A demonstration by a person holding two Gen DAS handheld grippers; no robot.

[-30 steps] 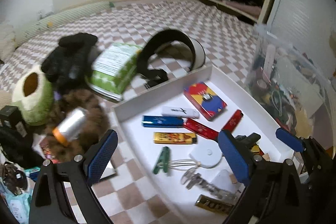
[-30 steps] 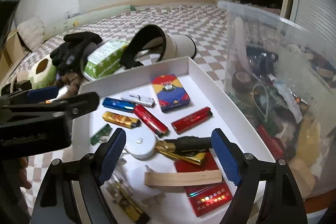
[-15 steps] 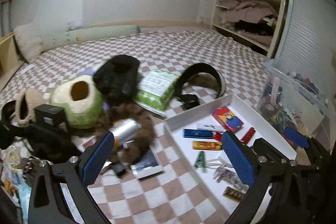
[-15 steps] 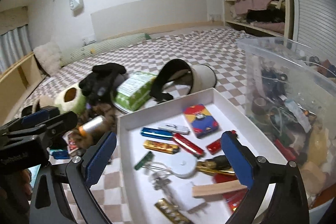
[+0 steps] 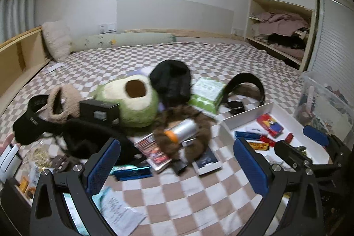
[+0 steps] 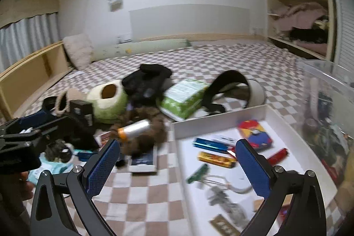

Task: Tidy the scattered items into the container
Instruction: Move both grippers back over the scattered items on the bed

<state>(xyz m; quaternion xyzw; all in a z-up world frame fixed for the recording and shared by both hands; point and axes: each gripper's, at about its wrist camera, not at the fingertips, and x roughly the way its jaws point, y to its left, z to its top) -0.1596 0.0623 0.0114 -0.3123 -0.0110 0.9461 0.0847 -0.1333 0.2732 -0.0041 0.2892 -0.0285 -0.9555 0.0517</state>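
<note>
Both tools stood wide open and empty, nothing between their blue pads. The left tool [image 5: 176, 166] hung over the checked bed [image 5: 199, 196], tipped downward toward the heap of clutter, while the right tool [image 6: 177, 166] hovered just beside it, half over the near corner of the white tray [image 6: 221, 119]. That tray sat toward the bed's right edge and already held lighters, a small colourful box and other bits; a clear plastic bin [image 6: 327, 90] stood against its far side. The scattered things lay well to the left of the tray: a silver can with an orange cap [image 5: 181, 130] resting on a brown furry piece [image 5: 194, 147], a green plush [image 5: 130, 101], a green packet [image 5: 206, 93], a black cap [image 5: 31, 123]. To my eye the can was the sensible next pick. I would come down with the pads either side of its body, square across it, so it could not roll off the fur, and close gently before carrying it over the tray wall.
</note>
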